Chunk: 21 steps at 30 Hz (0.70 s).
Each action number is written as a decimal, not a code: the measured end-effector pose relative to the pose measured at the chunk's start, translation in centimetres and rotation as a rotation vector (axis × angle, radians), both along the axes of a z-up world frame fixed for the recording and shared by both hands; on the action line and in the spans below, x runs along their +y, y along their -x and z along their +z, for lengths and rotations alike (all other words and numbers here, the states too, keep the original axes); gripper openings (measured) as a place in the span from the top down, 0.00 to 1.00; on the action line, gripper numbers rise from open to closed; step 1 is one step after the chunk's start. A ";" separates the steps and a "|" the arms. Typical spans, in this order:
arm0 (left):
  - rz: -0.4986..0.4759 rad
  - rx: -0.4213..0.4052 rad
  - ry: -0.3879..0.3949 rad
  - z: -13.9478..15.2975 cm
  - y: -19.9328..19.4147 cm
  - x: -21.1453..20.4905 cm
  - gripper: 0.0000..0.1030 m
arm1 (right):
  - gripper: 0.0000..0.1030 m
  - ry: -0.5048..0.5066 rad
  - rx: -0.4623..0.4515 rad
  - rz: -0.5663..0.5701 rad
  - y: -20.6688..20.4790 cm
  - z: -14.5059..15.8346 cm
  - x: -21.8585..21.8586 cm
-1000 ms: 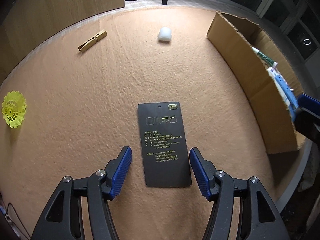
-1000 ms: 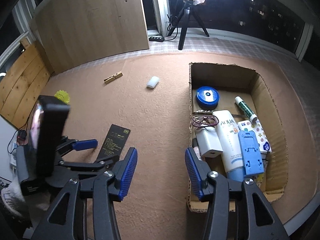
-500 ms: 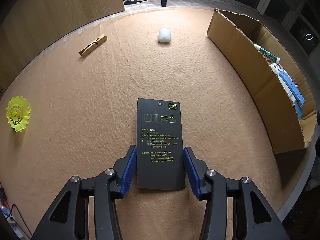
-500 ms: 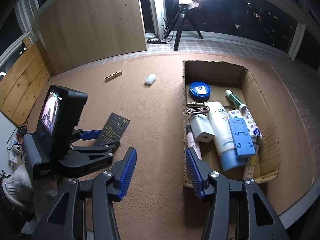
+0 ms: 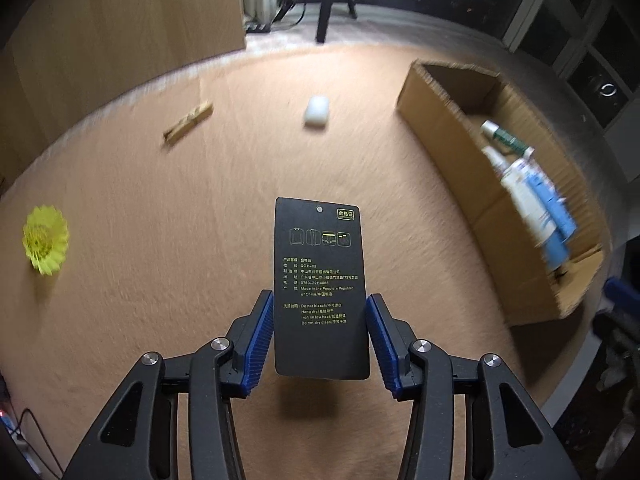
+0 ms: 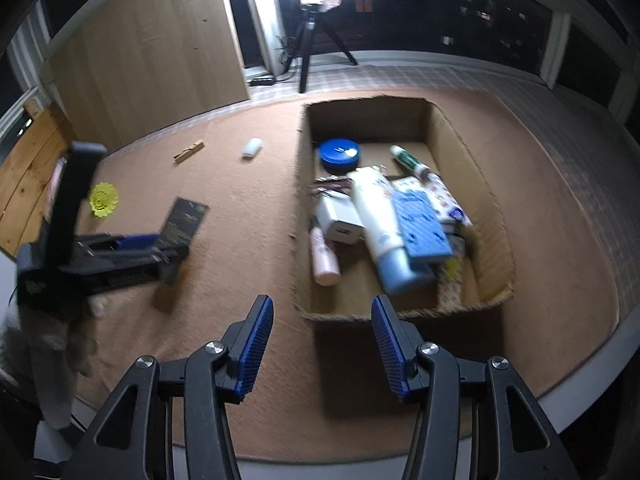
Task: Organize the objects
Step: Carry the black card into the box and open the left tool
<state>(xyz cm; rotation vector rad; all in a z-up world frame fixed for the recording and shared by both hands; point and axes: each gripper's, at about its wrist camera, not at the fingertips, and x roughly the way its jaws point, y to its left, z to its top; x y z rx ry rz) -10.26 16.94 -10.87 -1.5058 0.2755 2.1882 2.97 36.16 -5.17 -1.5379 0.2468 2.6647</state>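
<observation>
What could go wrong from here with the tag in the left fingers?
1. The black hang tag is pinched only by its thin side edges in the left gripper; it could bow or slip out in transit.
2. The cardboard box is already crowded, so the tag might land propped on the sunscreen tube rather than flat.

black hang tag (image 5: pixel 320 288) printed "Made in the People's Republic of China", "0760-22114988", "Hang dry"

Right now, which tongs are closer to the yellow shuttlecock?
Left. The left tongs, shut on the black tag, sit just right of the shuttlecock on the mat. The right tongs hang open further right, at the near end of the box.
</observation>
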 end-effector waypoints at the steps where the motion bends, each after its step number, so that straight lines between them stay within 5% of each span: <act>1: -0.009 0.009 -0.010 0.7 0.0 0.4 0.52 | 0.54 0.001 -0.002 -0.011 -0.3 -0.1 0.5; 12: -0.130 0.053 -0.080 5.4 1.0 8.4 0.52 | 0.54 -0.016 -0.011 -0.077 -2.6 -0.2 3.9; 21: -0.227 0.011 -0.090 4.6 1.0 15.1 0.52 | 0.54 -0.005 -0.020 -0.135 -3.8 -0.5 6.9</act>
